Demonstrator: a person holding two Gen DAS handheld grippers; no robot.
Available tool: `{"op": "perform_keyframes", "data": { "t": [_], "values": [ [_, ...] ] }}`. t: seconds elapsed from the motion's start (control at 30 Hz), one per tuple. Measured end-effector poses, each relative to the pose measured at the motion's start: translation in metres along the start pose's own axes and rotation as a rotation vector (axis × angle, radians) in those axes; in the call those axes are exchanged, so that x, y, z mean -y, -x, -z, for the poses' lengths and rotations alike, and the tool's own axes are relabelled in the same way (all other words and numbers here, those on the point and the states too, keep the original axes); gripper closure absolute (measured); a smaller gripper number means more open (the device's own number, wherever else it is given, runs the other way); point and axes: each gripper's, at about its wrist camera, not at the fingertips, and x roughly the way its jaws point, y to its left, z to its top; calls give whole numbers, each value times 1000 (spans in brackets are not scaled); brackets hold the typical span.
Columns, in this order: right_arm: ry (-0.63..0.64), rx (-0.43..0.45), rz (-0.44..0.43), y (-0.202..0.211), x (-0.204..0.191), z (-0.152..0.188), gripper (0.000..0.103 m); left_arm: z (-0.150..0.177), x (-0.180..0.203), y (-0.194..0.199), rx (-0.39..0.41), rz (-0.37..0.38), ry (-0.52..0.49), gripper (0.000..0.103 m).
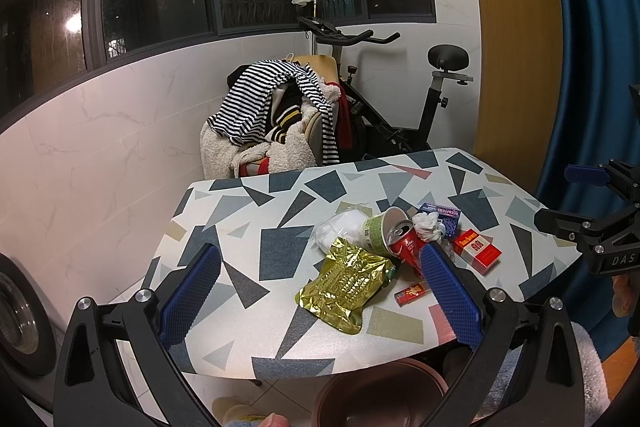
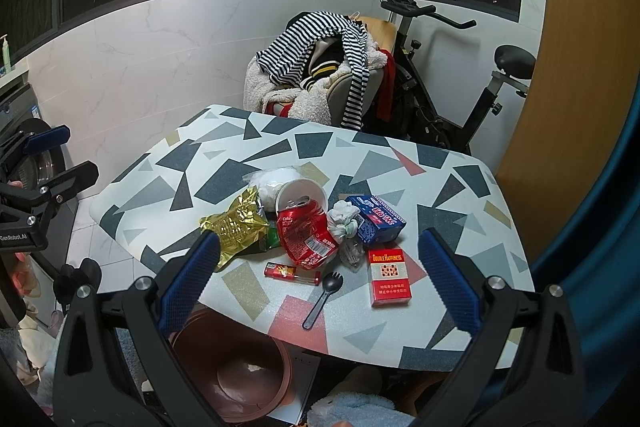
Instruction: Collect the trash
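Note:
Trash lies heaped on the patterned table (image 2: 240,163): a gold foil bag (image 1: 344,283) (image 2: 236,225), a crushed red can (image 1: 406,245) (image 2: 308,235), a paper cup (image 2: 298,193), a white plastic bag (image 1: 340,227), a blue box (image 2: 378,219), a crumpled tissue (image 2: 342,217), a red cigarette pack (image 1: 478,251) (image 2: 388,277), a red lighter (image 2: 282,271) and a black spork (image 2: 322,299). My left gripper (image 1: 320,267) hangs open above the table's near edge. My right gripper (image 2: 320,255) is open too, nothing held. A brown bin (image 2: 236,367) stands on the floor under the table edge.
Behind the table, a chair piled with clothes (image 2: 320,67) and an exercise bike (image 2: 460,87) stand by the tiled wall. A washing machine (image 2: 36,163) is at the left, a blue curtain (image 1: 592,47) at the right. The other gripper (image 1: 600,227) shows at each view's side.

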Motion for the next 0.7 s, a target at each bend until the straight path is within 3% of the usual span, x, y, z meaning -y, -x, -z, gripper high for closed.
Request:
{"op": "perform_keyframes", "data": {
  "t": [0.53, 0.7],
  "values": [
    [-2, 1, 6, 0, 0, 2, 5, -1, 9, -1, -2, 0, -2, 5],
    [-5, 2, 8, -3, 3, 5, 5, 2, 18, -3, -13, 34, -23, 5]
  ]
}}
